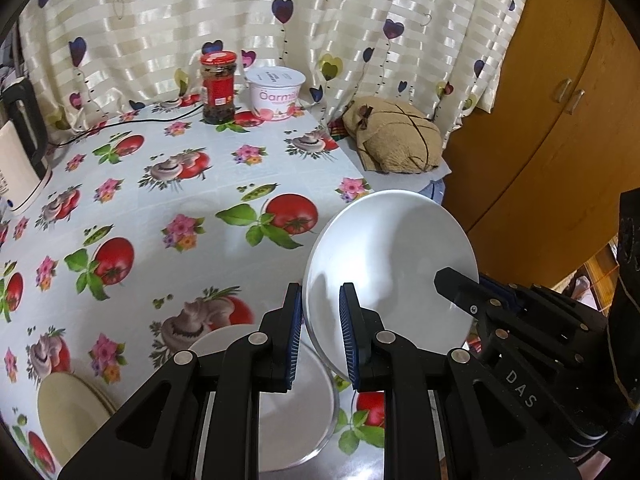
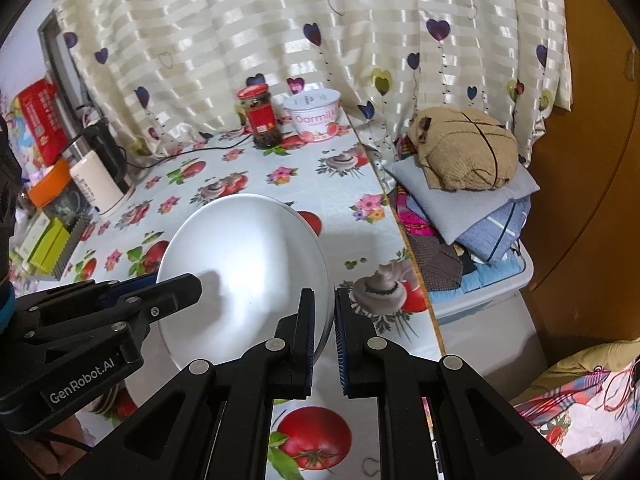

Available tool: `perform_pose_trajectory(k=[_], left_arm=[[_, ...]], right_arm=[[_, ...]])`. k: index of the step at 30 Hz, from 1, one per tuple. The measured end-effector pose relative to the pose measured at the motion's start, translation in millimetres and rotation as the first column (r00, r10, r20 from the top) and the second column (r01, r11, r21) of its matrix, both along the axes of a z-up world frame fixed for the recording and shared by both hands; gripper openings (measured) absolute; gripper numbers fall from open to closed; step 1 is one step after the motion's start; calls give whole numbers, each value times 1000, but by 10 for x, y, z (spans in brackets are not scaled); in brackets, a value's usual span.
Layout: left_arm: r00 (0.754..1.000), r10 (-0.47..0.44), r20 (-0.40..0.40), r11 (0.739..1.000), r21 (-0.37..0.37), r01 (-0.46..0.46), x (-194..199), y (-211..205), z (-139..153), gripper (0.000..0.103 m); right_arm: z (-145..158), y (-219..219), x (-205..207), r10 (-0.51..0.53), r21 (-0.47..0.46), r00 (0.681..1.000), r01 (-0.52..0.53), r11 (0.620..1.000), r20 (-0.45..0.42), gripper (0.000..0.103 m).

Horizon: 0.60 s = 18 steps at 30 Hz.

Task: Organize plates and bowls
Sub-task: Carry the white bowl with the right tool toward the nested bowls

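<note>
You've got the plate [image 1: 390, 264] pinched by its rim in both nearly closed hand-held grippers, left [image 1: 320, 334] and right [image 2: 324, 340], tilted above the stack [image 1: 296, 412] on the tabletop [image 1: 208, 200]; next, probably lower it level onto that stack.

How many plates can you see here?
3, at least. A white plate is held tilted in the air by both hand-held grippers. A second white plate lies on the table beneath. A cream plate sits nearer the left corner, possibly a stack.

3+ plates [image 1: 390, 276], 1 jar [image 1: 218, 87], 1 tub [image 1: 275, 95]
</note>
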<state>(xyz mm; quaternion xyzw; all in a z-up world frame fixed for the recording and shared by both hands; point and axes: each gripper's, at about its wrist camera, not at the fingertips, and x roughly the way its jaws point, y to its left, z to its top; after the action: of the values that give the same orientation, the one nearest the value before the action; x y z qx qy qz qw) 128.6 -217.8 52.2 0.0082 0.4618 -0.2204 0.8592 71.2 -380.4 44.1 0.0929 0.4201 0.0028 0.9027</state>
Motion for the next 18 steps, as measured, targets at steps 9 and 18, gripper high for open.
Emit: perform_pose_trajectory(k=[9,18], left_arm=[[999,38,-3,999,3,-38,-123,226,18,20],[996,84,-17,996,21,-83,-244,495,14,20]], right_arm=[[67,209,-75,44,-5,999,-44,999,10,11],[98,451,-108,94,2,996,-94,996,7,11]])
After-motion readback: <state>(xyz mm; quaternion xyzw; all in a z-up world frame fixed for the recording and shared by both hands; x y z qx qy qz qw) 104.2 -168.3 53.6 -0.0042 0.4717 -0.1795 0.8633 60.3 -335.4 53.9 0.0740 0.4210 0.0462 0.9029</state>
